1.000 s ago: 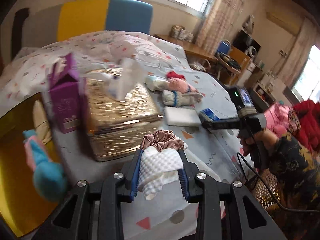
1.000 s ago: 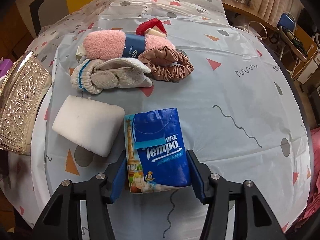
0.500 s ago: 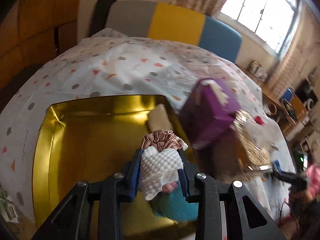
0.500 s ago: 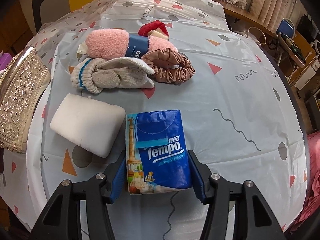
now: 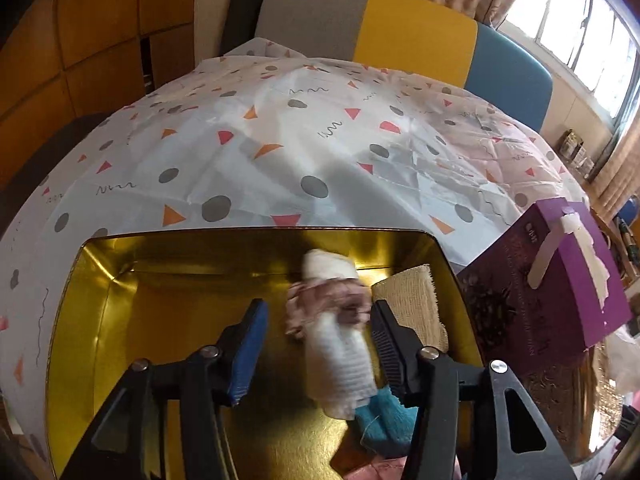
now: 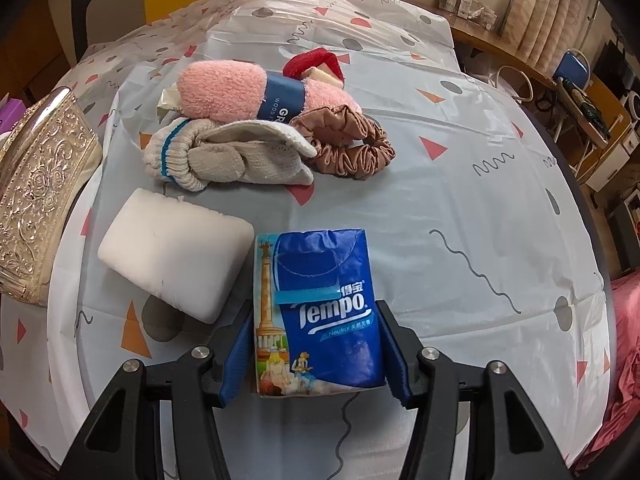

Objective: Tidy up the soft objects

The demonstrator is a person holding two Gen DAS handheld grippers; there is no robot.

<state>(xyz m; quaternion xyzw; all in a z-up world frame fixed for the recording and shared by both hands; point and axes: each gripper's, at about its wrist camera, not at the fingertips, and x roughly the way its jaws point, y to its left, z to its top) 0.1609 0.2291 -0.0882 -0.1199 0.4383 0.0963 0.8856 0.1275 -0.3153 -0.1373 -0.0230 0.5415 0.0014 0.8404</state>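
Observation:
In the left wrist view my left gripper [image 5: 316,324] is open above the gold tray [image 5: 104,292]. A white waffle cloth with a pink scrunchie [image 5: 336,336] is blurred between the jaws, loose and apart from both pads, over the tray. A teal soft item [image 5: 384,416] and a beige cloth [image 5: 412,304] lie in the tray. In the right wrist view my right gripper [image 6: 316,344] is shut on a blue Tempo tissue pack [image 6: 320,312] at the tablecloth. A white sponge [image 6: 172,252], rolled socks [image 6: 228,156], a pink towel roll [image 6: 248,92] and a brown scrunchie [image 6: 348,148] lie beyond.
A purple box [image 5: 560,280] stands right of the tray. An ornate gold tissue box [image 6: 40,200] sits at the left in the right wrist view. A red item [image 6: 312,64] lies behind the pink roll. The patterned tablecloth [image 6: 460,200] covers the table.
My left gripper opened over the gold tray and let go of the white cloth and scrunchie, which now drop free. My right gripper stayed shut on the tissue pack, barely moving.

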